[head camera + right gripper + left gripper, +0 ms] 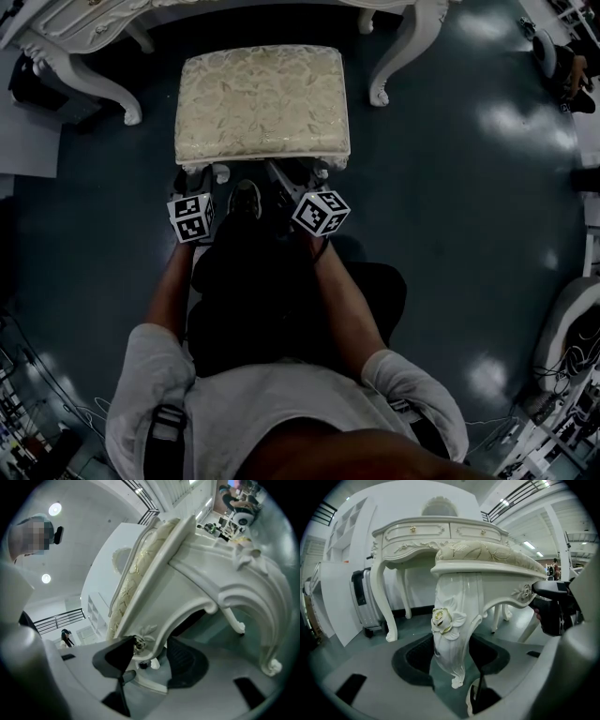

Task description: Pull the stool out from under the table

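Clamping both grippers on the stool [262, 141], you hold it by its two nearest legs. Your left gripper [199, 176] has its dark pads pinching a glossy cream leg [457, 597], one pad on each side, level with a carved rose [439, 618] that has a gilt centre. This leg swells at the top, tapers downward and ends in a curled scroll foot between the jaws. Your right gripper [289, 176] pinches the other near leg [146, 652] the same way, its black pads set wide on the carved knee, where a small leaf relief sits just under the seat rail. Above both pairs of jaws runs the stool's smooth moulded apron, arched between the legs. It carries a padded rectangular cushion [262, 94] in pale brocade with a leaf pattern. Beyond the jaws stands the table [417, 531], white and ornate, with curved legs and small gold knobs. The stool stands on the dark, shiny floor [450, 187], between the table's two front legs, its far edge near the table's front.
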